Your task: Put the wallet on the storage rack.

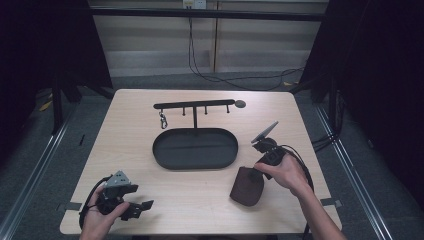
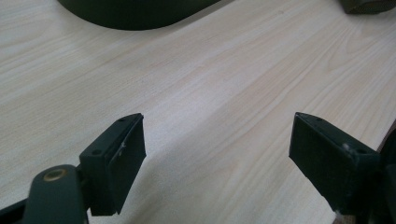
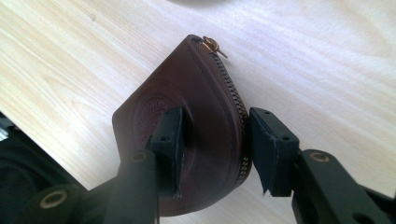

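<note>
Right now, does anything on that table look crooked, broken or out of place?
Nothing looks broken or spilled. The brown leather pouch is pinched between the right tongs, one pad on its face, the other at its zipper edge. On the black rack, one small metal clip hangs alone. The oval tray sits square.

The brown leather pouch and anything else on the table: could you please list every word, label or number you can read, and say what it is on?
No text can be read.
Brown leather pouch: a round embossed stamp sits on its face, partly behind the fingers of the right gripper; its lettering is too faint and blurred to read.
Black tray, hook rack: no markings visible.
</note>
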`<state>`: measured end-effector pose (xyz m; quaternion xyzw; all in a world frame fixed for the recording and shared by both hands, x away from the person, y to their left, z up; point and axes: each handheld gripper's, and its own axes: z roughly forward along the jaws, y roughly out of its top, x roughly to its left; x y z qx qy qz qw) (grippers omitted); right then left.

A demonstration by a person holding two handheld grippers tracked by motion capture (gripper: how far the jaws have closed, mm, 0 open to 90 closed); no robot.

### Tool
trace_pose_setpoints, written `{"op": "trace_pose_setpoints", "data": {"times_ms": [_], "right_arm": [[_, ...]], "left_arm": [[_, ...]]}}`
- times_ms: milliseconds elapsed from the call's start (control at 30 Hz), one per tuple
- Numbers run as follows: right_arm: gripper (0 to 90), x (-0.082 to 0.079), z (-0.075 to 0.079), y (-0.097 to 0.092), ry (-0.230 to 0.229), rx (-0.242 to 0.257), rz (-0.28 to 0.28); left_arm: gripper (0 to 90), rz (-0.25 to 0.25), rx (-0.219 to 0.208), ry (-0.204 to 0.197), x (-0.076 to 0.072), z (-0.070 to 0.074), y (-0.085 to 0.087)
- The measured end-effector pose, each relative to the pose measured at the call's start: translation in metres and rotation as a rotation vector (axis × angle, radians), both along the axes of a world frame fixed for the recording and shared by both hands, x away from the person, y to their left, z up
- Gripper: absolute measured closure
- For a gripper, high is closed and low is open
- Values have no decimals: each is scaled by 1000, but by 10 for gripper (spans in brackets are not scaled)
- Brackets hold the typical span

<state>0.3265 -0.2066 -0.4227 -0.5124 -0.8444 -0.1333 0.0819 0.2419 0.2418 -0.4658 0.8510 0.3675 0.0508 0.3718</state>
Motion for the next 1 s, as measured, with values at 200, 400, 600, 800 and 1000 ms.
{"op": "trace_pose_setpoints", "data": {"times_ms": [200, 400, 600, 800, 1000], "right_arm": [[622, 3, 14, 5, -13, -23, -2], [678, 8, 30, 9, -29, -42, 1], [685, 12, 36, 13, -34, -85, 3], [685, 15, 44, 12, -43, -105, -13], [686, 19, 53, 12, -60, -126, -26]], "left_arm": [[184, 1, 0, 0, 0, 0, -1], [184, 1, -1, 2, 1, 0, -1], [184, -3, -5, 0, 1, 1, -1], [184, -4, -6, -1, 2, 1, -2], [184, -5, -10, -3, 2, 1, -2]]}}
